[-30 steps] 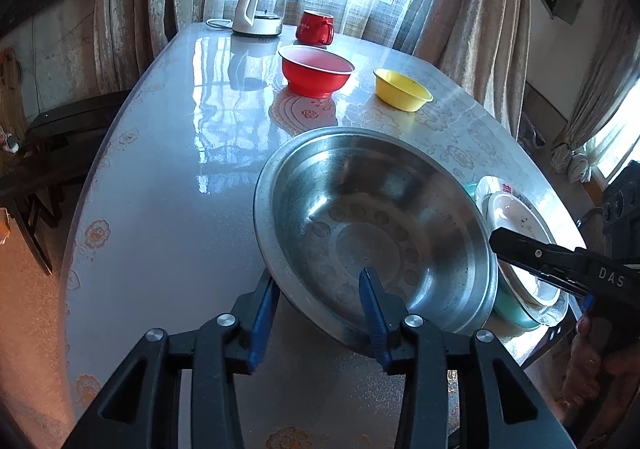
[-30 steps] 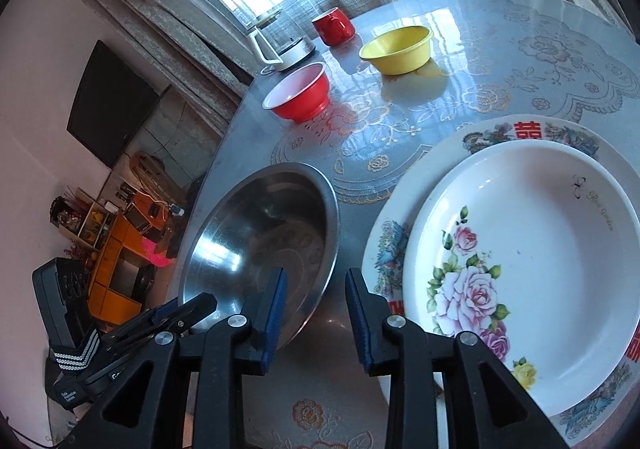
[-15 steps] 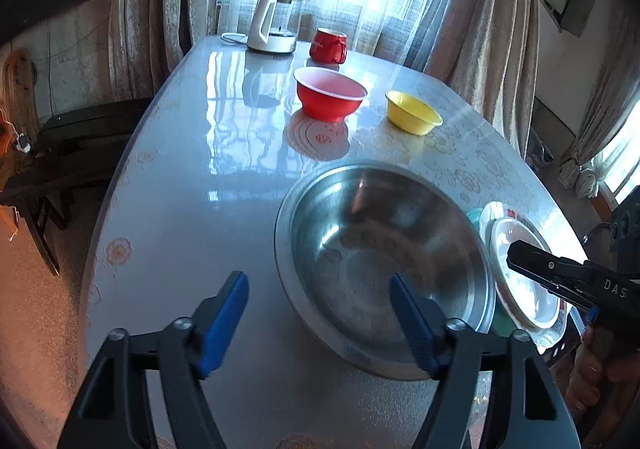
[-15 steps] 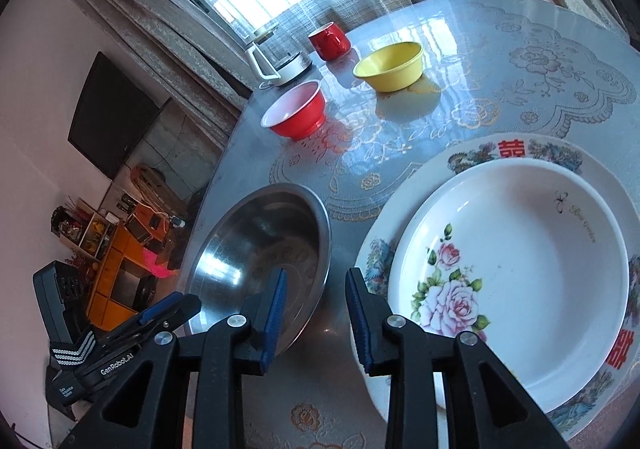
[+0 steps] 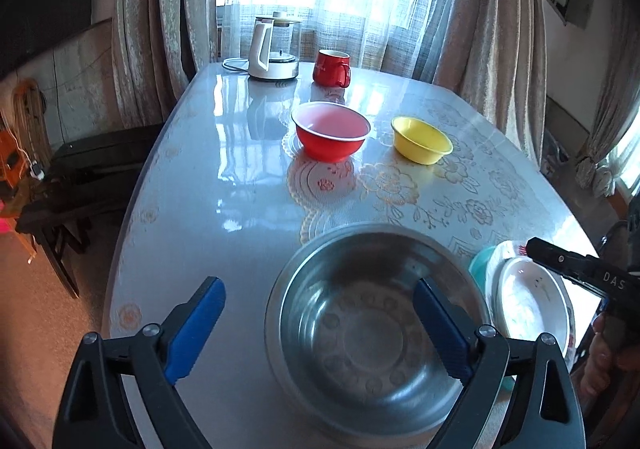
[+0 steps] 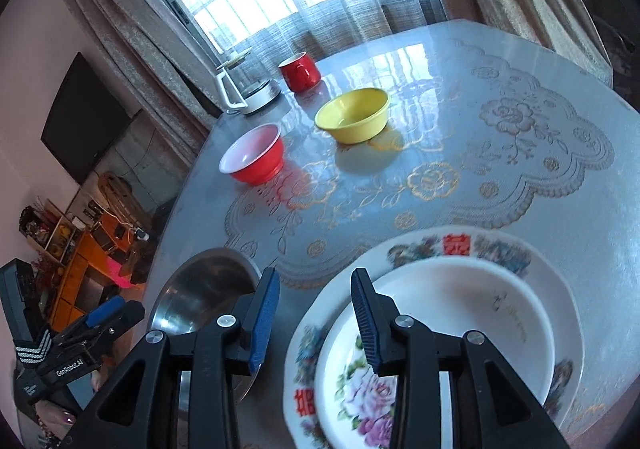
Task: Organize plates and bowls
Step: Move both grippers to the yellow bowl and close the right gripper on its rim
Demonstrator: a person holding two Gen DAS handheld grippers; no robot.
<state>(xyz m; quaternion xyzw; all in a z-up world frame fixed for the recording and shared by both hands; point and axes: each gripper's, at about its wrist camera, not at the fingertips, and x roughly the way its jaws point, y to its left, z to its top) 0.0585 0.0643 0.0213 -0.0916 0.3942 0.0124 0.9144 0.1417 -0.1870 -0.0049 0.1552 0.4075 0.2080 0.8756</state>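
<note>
Two stacked plates, a white rose-patterned dish [image 6: 460,325] on a wider flower-rimmed plate [image 6: 532,261], lie at the near right edge of the glossy lace-patterned surface [image 5: 240,185], just beside a wide stainless steel bowl [image 5: 372,329] resting near the front edge. The left tongs [image 5: 320,325] are spreading wide above that bowl without touching it, while the right tongs [image 6: 312,321] are parting over the gap between bowl and plates, nothing between them. Farther off stand a red plastic bowl [image 5: 331,136] and a small yellow bowl [image 5: 421,145].

Left gripper [image 5: 318,323] angled downward, jaws opening wide, nothing clamped between them; right gripper [image 6: 312,323] opening too, empty, tilted down.
</note>
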